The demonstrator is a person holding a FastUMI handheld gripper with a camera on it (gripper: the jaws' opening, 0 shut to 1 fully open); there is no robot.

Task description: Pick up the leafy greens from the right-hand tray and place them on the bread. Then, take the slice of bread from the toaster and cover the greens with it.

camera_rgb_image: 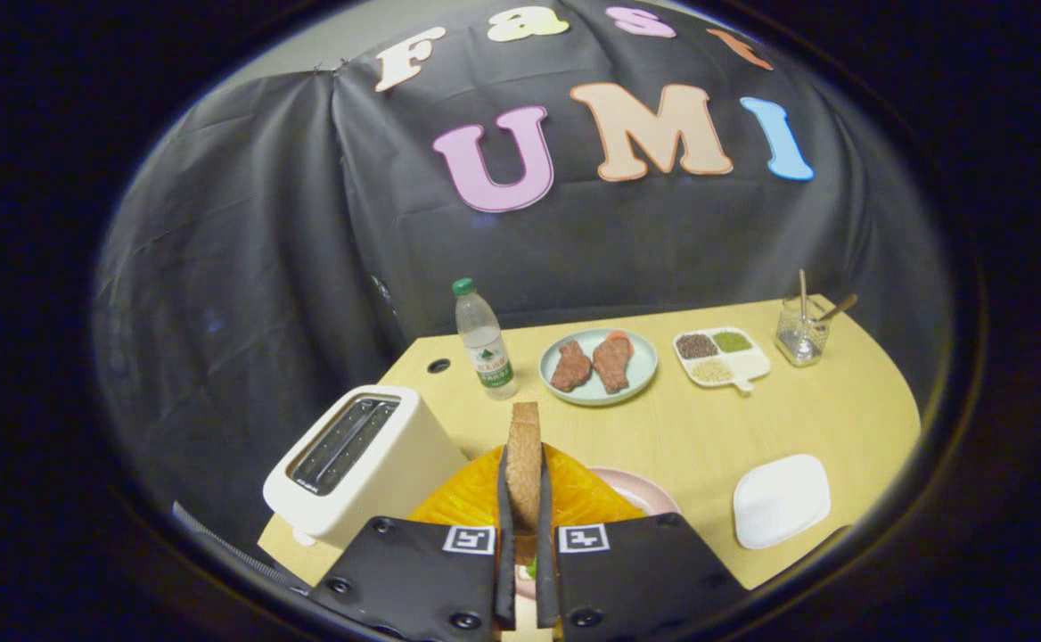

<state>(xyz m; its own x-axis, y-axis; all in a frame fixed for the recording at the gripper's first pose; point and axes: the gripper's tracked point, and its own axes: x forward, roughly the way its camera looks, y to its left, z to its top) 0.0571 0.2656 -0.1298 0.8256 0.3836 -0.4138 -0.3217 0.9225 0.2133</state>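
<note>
We've got the gripper (525,499) clamped on the bread slice (524,459), held on edge, just right of the toaster (364,464) and over the orange sheet (574,495). A bit of green (531,567) peeks between the fingers. Next, in our view: tip the slice flat, centre over the greens, lower, then release.

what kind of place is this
Likely a staged kitchen tabletop in a recording booth: a toaster, a plate of meat and a seasoning tray on one table, the gripper shut on a bread slice.
</note>
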